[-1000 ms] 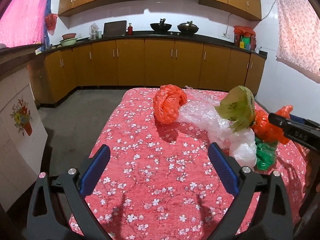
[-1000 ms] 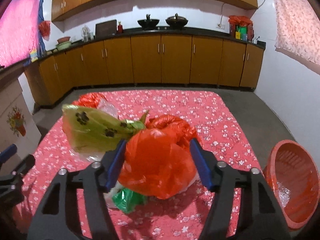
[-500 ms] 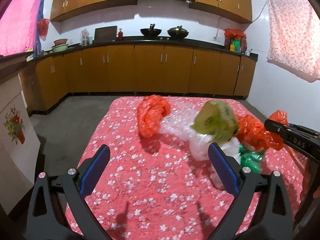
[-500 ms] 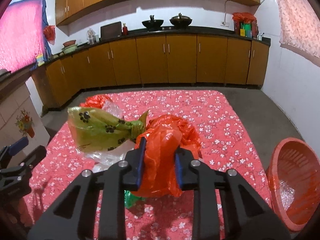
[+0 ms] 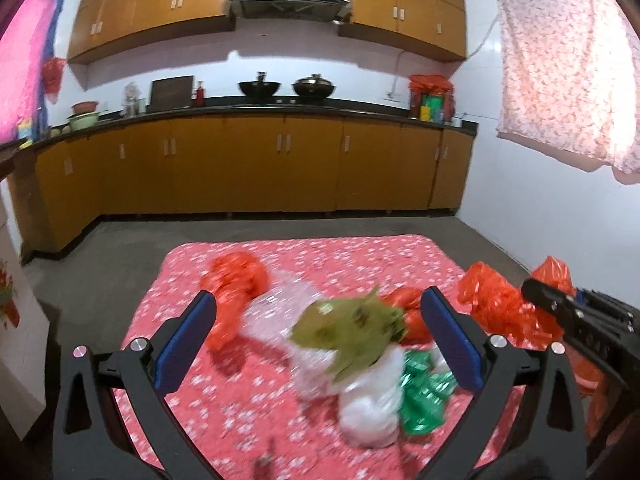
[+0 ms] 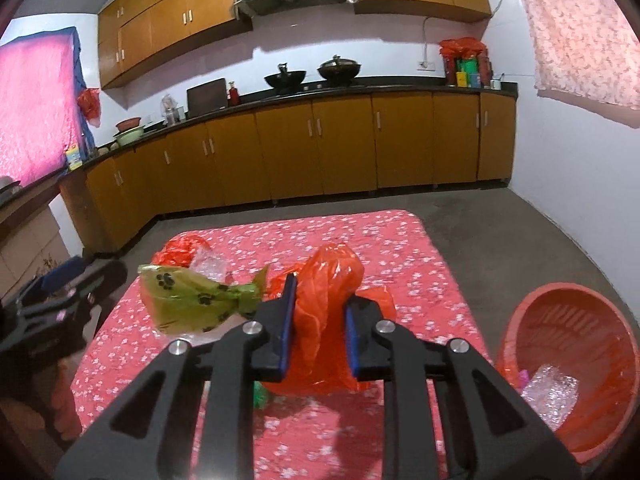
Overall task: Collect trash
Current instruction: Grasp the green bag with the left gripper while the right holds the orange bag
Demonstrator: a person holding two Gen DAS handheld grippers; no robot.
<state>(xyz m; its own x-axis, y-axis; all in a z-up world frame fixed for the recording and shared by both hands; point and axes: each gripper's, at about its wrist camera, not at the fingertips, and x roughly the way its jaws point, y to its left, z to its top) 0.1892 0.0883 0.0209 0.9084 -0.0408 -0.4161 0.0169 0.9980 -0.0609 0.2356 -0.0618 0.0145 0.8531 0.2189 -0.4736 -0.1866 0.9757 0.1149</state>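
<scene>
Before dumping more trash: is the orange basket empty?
No. The orange basket already holds clear crinkled plastic at its bottom.

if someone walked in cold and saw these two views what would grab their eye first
Probably the orange plastic bag pinched in the right hand-held gripper, front and centre above the red flowered tablecloth. Next, the pile of trash left on the table: a green paw-print bag to the left, with clear and white plastic beside it. An orange basket sits off the table's right edge, some clear plastic already inside.

bags (image 5: pixel 352 336) on table (image 6: pixel 400 248), basket (image 6: pixel 568 312) right — probably floor
</scene>
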